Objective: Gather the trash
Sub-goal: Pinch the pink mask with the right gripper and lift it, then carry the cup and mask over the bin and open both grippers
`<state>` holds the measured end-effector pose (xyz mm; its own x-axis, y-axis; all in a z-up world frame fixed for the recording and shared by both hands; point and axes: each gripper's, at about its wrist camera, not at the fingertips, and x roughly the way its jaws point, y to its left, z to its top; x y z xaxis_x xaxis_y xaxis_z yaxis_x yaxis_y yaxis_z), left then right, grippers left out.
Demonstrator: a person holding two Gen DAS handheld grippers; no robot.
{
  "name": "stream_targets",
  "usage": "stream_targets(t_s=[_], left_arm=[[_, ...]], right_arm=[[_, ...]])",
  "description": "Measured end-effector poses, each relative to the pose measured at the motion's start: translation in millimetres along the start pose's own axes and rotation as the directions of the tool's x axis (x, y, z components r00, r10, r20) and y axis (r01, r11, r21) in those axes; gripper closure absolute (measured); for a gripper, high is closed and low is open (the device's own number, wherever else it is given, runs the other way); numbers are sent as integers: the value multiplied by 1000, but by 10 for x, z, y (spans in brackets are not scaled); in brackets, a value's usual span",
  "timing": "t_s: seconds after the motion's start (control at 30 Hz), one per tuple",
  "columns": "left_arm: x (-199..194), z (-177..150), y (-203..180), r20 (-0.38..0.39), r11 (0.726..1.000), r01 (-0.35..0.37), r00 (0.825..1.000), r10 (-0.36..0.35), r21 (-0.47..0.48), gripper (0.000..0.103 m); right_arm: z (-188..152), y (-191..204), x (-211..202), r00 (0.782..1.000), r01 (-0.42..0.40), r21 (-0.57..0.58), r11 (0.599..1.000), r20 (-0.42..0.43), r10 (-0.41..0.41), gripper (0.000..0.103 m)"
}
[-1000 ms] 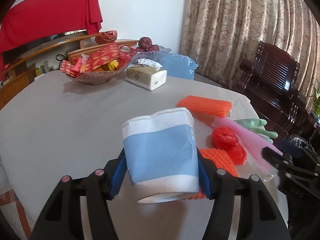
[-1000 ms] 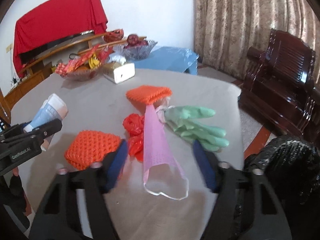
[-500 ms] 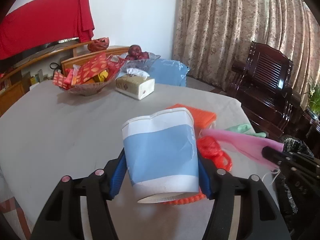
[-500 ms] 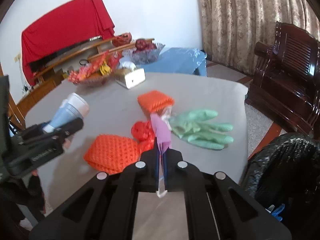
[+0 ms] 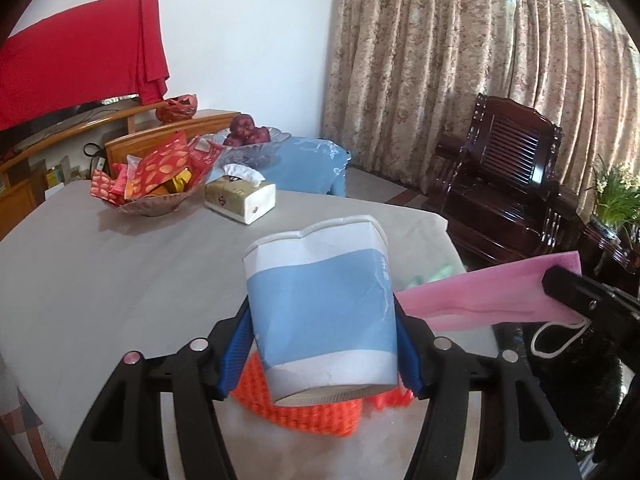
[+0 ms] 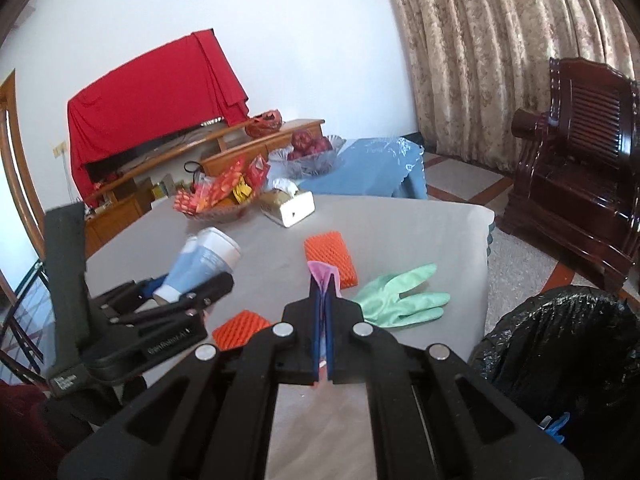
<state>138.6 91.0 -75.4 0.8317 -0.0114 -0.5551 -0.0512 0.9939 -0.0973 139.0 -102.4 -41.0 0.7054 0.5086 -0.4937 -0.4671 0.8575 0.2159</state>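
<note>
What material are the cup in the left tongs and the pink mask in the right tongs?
Cup: likely matte paper, since the rim is dented and the wall creased. Pink mask: probably thin non-woven fabric, soft and folded, with a white elastic loop.

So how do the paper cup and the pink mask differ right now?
The paper cup is stiff, blue and white, squeezed across its sides by the left gripper. The pink mask is limp and flat, pinched at one end by the right gripper, its ear loop dangling. Both are held off the table.
</note>
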Motion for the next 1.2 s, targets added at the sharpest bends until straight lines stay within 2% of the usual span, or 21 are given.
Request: stream_targets(t_s=[0.13,0.27,0.53,0.87,1.2], left_arm=[[-52,7,-58,4,1000,18,1000,-18,5,42],[-95,-11,-102,0,1000,30,1000,-30,6,42],[-159,-27,-208,-2,999,46,999,-46,23,42],[-216,49,-678,18,989,125,992,-127,84,42],[-157,72,-1364,11,960,235,971,-240,154,42]], right_arm=[[45,-2,-196,999,-30,6,1000,25,30,102],[83,8,-391,998,-27,-8,1000,58,28,102],[43,-107,-578,997,20,7,1000,77,-21,102],[-46,-445,-868,984,146,45,988,99,-150,102],[-218,-942,-1228,945,301,95,949,104,-310,102]])
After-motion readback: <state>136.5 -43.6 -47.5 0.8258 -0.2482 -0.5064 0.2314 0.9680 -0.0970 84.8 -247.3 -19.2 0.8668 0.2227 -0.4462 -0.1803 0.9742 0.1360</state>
